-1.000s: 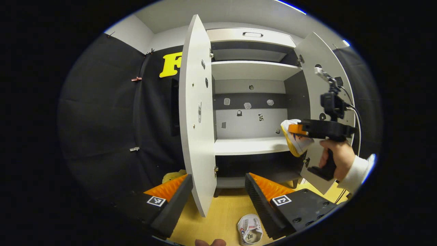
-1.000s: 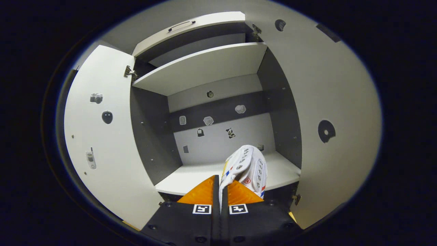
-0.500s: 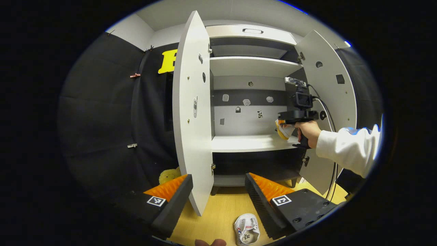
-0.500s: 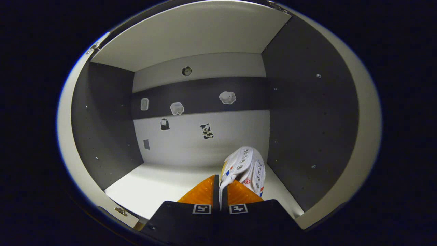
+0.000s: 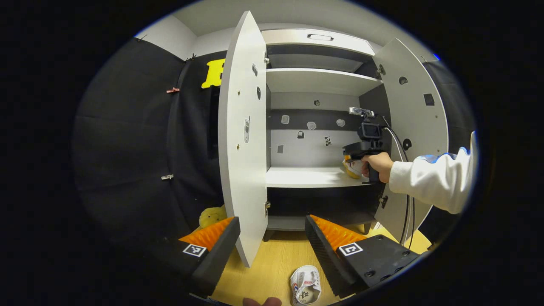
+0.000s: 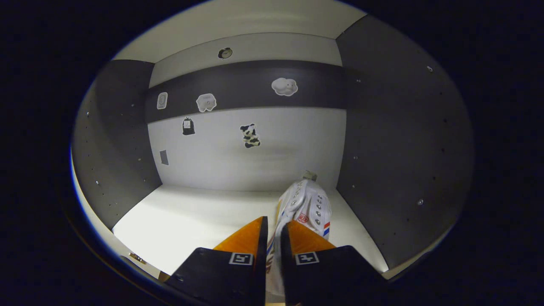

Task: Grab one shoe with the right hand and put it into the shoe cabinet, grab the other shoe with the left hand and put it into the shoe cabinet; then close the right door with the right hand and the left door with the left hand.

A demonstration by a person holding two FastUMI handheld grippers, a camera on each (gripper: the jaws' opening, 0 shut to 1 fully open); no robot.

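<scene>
Since a second ago we have carried one shoe point(image 6: 307, 203) deeper into the shoe cabinet point(image 5: 316, 80); it now sits low over the middle shelf point(image 6: 191, 216) by the cabinet's right wall. Our right gripper point(image 6: 273, 238) has its jaws slightly parted, the shoe between them. We count two shoes: the second shoe point(image 5: 304, 285) lies on the floor point(image 5: 276, 263) before the cabinet, between our left gripper's point(image 5: 272, 238) wide-apart jaws. Two doors, left door point(image 5: 242, 140) and right door point(image 5: 418, 123), stand open.
</scene>
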